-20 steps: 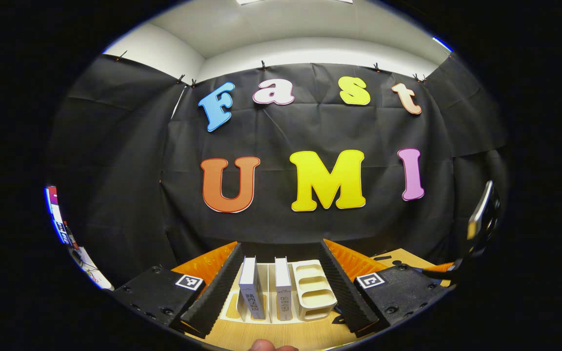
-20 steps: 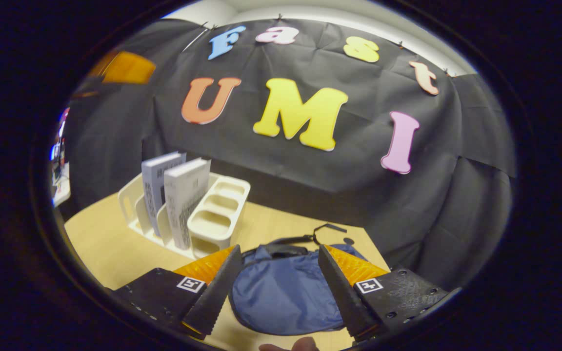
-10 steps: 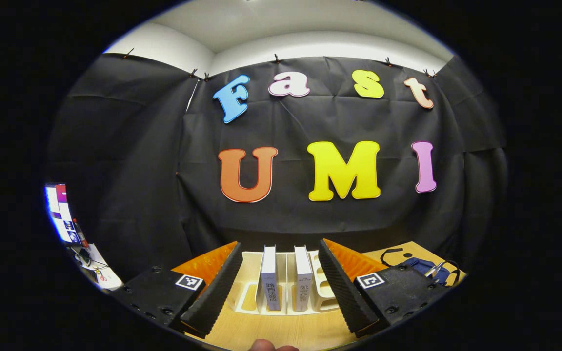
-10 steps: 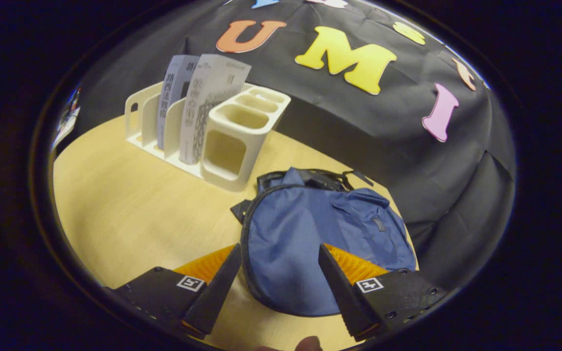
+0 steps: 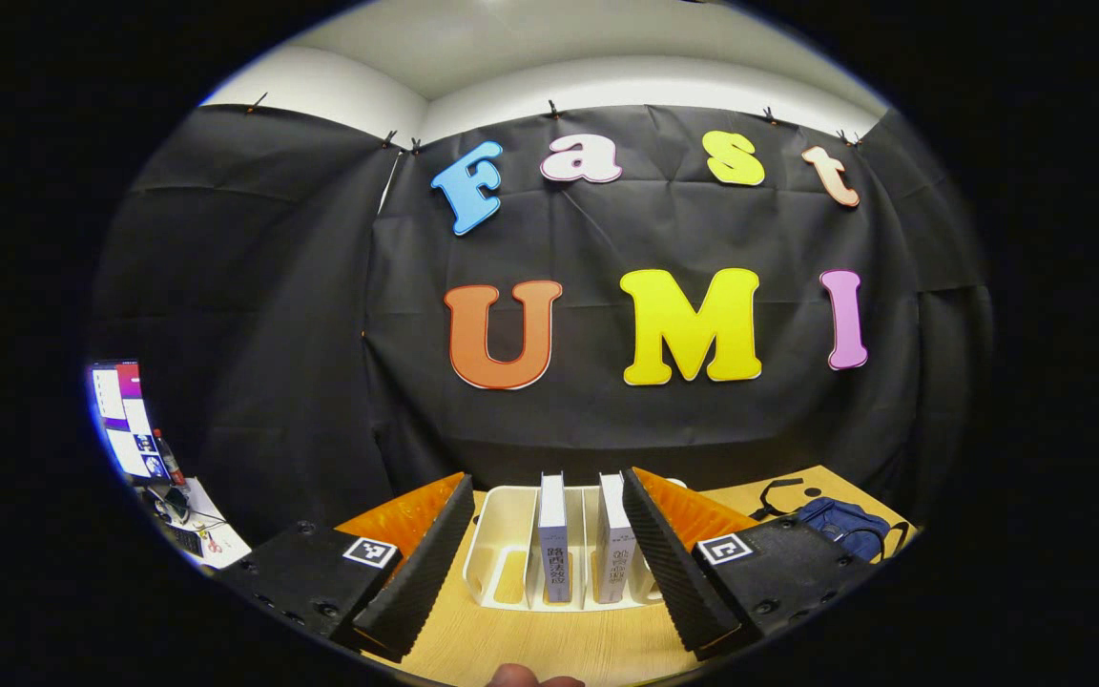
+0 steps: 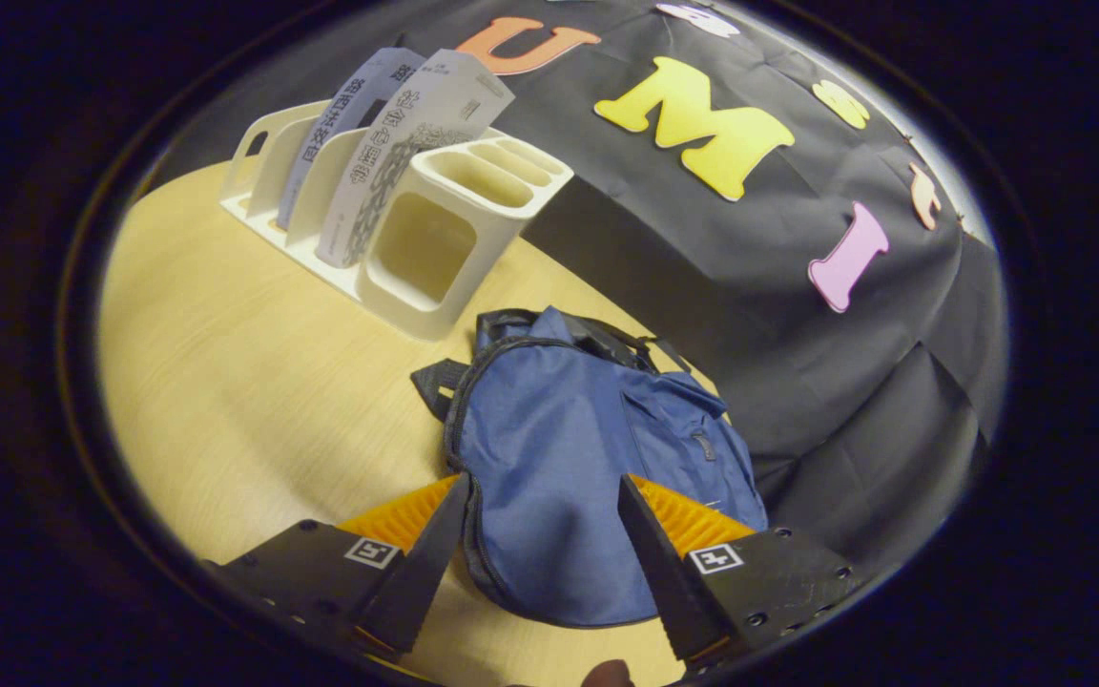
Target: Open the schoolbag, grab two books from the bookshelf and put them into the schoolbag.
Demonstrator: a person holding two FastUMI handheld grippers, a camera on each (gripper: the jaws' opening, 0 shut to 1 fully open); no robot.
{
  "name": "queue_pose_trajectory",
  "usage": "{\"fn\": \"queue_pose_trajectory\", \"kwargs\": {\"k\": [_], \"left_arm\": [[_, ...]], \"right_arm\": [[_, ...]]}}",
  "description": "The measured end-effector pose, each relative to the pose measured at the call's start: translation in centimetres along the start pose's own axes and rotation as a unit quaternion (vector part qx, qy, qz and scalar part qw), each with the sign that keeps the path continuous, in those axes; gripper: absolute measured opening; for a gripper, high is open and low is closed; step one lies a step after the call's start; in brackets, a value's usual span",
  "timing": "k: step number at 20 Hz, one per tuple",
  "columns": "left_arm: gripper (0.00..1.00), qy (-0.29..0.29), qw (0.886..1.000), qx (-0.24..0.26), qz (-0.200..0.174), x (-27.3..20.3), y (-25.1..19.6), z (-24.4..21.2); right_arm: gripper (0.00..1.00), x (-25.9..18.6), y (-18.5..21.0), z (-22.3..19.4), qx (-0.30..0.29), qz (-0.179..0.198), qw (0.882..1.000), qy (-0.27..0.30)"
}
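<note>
A blue schoolbag [image 6: 588, 458] lies flat on the wooden table, zipped closed, with black straps at its far end. My right gripper [image 6: 535, 563] hovers open just above its near end, the bag showing between the fingers. A white bookshelf rack [image 6: 416, 239] stands beyond it with two pale books [image 6: 397, 162] upright in its slots. In the left gripper view, my left gripper [image 5: 545, 563] is open and faces the rack [image 5: 502, 544] head-on, the two book spines [image 5: 554, 549] standing between its fingers, some way off. The schoolbag [image 5: 845, 527] lies at the far right there.
The wooden table [image 6: 235, 382] has bare room left of the bag. The rack's right end has small open compartments [image 6: 487, 176]. A screen [image 5: 125, 420] and a cluttered desk [image 5: 187, 525] sit beyond the booth at the left.
The right gripper has tilted down and moved in over the schoolbag. The left gripper has swung left, bringing the rack and books between its fingers. Both stay open.
</note>
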State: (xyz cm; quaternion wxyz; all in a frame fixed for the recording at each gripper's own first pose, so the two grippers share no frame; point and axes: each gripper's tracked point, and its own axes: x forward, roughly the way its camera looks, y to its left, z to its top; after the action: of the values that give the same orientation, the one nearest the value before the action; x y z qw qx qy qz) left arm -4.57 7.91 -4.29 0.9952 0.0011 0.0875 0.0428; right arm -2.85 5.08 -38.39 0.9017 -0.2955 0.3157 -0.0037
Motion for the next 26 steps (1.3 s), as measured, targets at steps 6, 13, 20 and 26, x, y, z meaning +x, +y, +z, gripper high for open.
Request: {"fn": "queue_pose_trajectory", "kwargs": {"k": [6,13,20,26], "left_arm": [[0.98,0.015,1.0,0.01,-0.01,0.0,-0.6,-0.8],[0.98,0.023,0.999,0.01,-0.027,0.0,-2.2,-1.0],[0.98,0.03,0.999,0.009,-0.027,-0.1,-2.7,-1.1],[0.98,0.029,0.999,-0.006,-0.028,1.0,-3.3,-1.3]], "right_arm": [[0.97,-0.4,0.4,-2.1,0.008,-0.012,0.999,0.03],[0.85,1.2,-1.4,-2.3,-0.001,-0.058,0.998,0.015],[0.24,1.3,-0.3,-2.0,0.033,0.004,0.999,0.023],[0.11,-0.8,-3.2,-0.3,0.052,0.042,0.998,0.022]]}}
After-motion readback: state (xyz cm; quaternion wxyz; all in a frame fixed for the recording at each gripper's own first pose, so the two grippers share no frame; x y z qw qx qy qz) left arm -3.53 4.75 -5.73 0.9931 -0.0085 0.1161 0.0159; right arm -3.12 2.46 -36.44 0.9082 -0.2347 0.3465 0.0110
